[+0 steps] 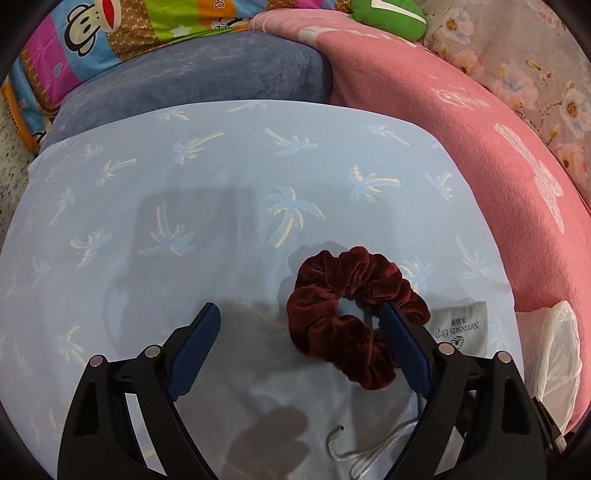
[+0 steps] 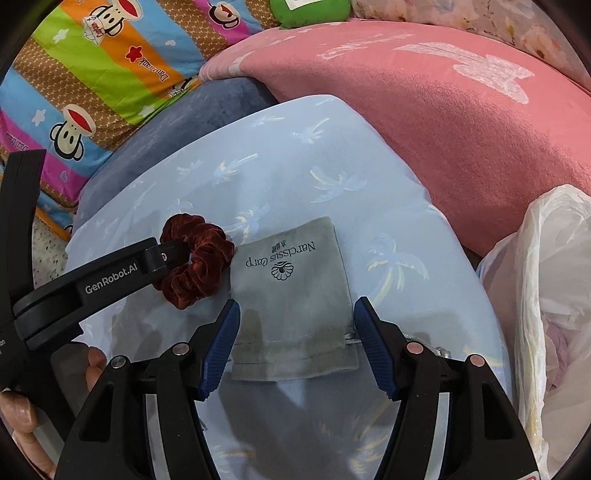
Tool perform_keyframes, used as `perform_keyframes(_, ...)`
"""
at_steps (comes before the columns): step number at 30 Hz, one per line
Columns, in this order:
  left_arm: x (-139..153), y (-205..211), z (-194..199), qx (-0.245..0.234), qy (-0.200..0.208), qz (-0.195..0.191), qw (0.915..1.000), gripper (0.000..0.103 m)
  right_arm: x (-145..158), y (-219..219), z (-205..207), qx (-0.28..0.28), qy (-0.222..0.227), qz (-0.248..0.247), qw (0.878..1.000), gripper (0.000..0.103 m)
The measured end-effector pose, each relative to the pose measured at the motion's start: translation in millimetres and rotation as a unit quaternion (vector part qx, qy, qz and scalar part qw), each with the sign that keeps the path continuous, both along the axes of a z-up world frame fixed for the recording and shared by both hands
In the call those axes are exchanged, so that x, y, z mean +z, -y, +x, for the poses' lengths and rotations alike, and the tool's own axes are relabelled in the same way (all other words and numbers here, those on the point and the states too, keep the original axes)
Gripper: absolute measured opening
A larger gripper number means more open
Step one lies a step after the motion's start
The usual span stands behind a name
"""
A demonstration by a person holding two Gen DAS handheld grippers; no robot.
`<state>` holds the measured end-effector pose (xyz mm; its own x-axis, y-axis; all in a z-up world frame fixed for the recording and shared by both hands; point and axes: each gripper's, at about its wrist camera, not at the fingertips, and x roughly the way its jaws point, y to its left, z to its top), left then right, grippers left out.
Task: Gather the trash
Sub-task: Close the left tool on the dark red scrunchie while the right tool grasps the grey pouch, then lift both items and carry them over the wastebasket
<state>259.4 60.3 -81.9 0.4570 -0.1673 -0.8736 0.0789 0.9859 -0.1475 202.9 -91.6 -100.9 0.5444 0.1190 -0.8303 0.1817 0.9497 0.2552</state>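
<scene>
A dark red velvet scrunchie [image 1: 351, 310] lies on a light blue palm-print pillow [image 1: 221, 206]. My left gripper [image 1: 301, 314] is open, with its right finger through the scrunchie's hole and its left finger apart on the pillow. In the right wrist view the scrunchie [image 2: 201, 258] sits with the left gripper's finger in it. A grey drawstring pouch [image 2: 295, 295] printed "Narcissus Carp" lies beside it, also in the left wrist view [image 1: 461, 326]. My right gripper [image 2: 295, 314] is open, its fingers on either side of the pouch's near end. A white plastic bag [image 2: 535, 295] sits at the right.
A pink pillow [image 2: 443, 122] lies behind and right of the blue one. A dark blue cushion [image 1: 199, 81] is behind left. A bright cartoon-monkey quilt [image 2: 92, 74] covers the far left. A green plush item [image 1: 388, 14] is at the top. The pouch's cord [image 1: 369, 443] trails near the left gripper.
</scene>
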Motion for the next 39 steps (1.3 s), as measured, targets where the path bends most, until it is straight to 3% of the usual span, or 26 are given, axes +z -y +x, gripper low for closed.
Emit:
perform_keyframes(1, -2.2, 0.6, 0.6, -0.003, -0.003, -0.001, 1.0000, 0.073, -0.4, -1.8, 0.5, 0.003, 0.002, -0.004, 1.000, 0.066)
perform_keyframes(3, -3.2, 1.7, 0.3, -0.007, 0.002, 0.005, 1.0000, 0.070, -0.6, -7.3, 0.7, 0.007, 0.004, -0.019, 1.000, 0.069)
perform_keyframes(6, -2.1, 1.9, -3.3, -0.017, 0.009, 0.005, 0.9998, 0.053, -1.2, -15.0, 0.1, 0.016, 0.008, -0.044, 0.999, 0.069)
perform_keyframes(8, -1.7, -0.4, -5.6, -0.019, 0.010, -0.002, 0.9998, 0.036, -1.7, -18.2, -1.7, 0.017, 0.009, -0.061, 0.998, 0.065)
perform_keyframes(11, -1.1, -2.3, -10.5, -0.024, 0.007, -0.014, 0.9996, 0.024, -1.4, -20.5, -4.9, 0.020, 0.008, -0.086, 0.996, 0.051)
perform_keyframes(13, -0.2, -1.0, -14.9, -0.028, 0.008, -0.014, 0.9995, 0.022, -1.1, -20.4, -7.8, 0.021, 0.006, -0.097, 0.995, 0.040)
perform_keyframes(15, 1.1, -0.2, -21.2, -0.031, 0.009, -0.017, 0.9993, 0.021, -0.4, -17.1, -11.2, 0.022, 0.003, -0.081, 0.996, 0.022)
perform_keyframes(17, 2.6, 1.8, -26.2, -0.033, 0.007, -0.019, 0.9992, 0.020, 0.8, -15.2, -14.5, 0.024, -0.001, -0.067, 0.997, 0.013)
perform_keyframes(26, 19.6, 4.6, -63.4, -0.049, 0.020, -0.022, 0.9984, 0.020, 24.0, -16.0, -52.2, 0.022, 0.018, -0.056, 0.998, 0.010)
perform_keyframes(39, 64.5, 34.3, -108.8, -0.087, 0.065, -0.025, 0.9937, 0.020, 85.6, 9.1, -106.1, -0.007, 0.080, -0.051, 0.995, 0.011)
